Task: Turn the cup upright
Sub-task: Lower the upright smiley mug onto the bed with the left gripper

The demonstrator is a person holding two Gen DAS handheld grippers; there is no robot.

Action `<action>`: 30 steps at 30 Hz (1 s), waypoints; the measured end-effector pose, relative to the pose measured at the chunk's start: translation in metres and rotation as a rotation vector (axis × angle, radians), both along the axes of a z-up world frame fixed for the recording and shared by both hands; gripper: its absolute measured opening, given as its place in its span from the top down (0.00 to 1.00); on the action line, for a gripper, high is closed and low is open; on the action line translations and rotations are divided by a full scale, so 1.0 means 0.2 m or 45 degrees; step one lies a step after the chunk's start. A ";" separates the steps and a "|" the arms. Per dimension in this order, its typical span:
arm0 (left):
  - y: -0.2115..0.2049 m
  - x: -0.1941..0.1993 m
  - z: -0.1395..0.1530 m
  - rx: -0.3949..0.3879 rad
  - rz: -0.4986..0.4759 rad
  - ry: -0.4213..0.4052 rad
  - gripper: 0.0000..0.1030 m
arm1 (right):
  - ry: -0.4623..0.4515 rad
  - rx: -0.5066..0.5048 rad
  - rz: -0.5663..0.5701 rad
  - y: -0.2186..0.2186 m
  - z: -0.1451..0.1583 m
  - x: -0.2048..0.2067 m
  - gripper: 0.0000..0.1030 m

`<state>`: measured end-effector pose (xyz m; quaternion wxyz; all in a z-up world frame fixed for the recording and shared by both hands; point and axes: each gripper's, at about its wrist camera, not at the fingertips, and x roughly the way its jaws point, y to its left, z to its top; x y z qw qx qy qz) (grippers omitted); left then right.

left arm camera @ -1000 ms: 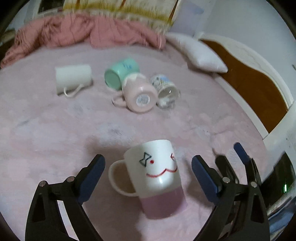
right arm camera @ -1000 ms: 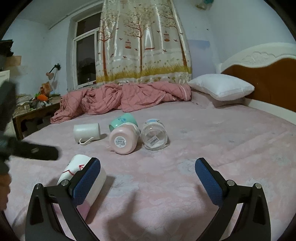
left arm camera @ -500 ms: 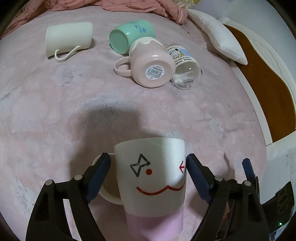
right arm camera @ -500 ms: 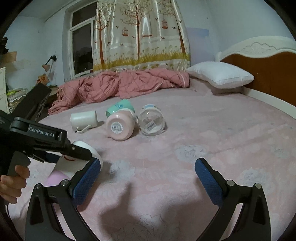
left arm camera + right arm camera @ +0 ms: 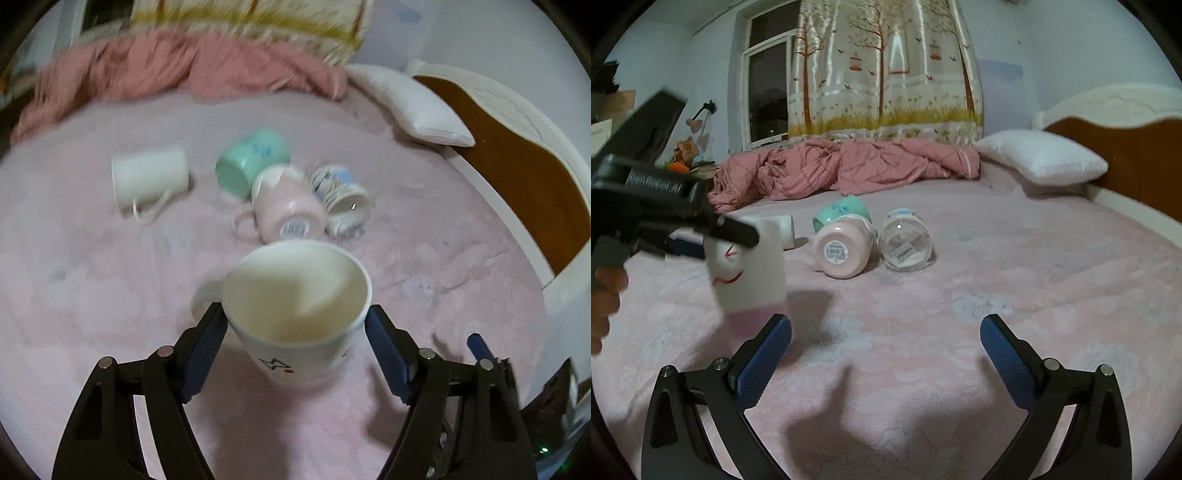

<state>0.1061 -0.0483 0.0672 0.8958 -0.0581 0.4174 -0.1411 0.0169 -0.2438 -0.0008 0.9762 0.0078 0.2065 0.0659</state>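
My left gripper is shut on a white mug with a pink base and a drawn face. It holds the mug mouth-up, slightly tilted, just above the pink bed cover. The mug's handle points left. In the right wrist view the same mug hangs at the left in the left gripper, upright. My right gripper is open and empty, low over the bed, to the right of the mug.
Several cups lie on their sides farther back: a white mug, a mint cup, a pink mug and a clear patterned cup. A rumpled pink blanket, a white pillow and a wooden headboard border the bed.
The left gripper closed on the lying face mug, lifted it and turned it from its side to mouth-up. The right gripper stayed open and low.
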 end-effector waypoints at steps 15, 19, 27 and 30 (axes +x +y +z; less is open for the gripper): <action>-0.04 -0.01 -0.05 0.050 -0.035 -0.197 0.35 | 0.039 -0.084 0.071 0.09 -0.01 0.03 0.00; -0.04 -0.03 -0.03 0.009 -0.048 -0.264 0.36 | 0.052 -0.081 0.068 0.09 -0.02 0.04 0.00; -0.01 -0.02 -0.11 0.007 -0.051 -0.308 0.40 | 0.070 -0.060 0.055 0.07 -0.02 0.06 0.00; 0.02 -0.05 -0.15 -0.034 -0.048 -0.316 0.40 | 0.084 -0.045 0.047 0.05 -0.03 0.07 0.00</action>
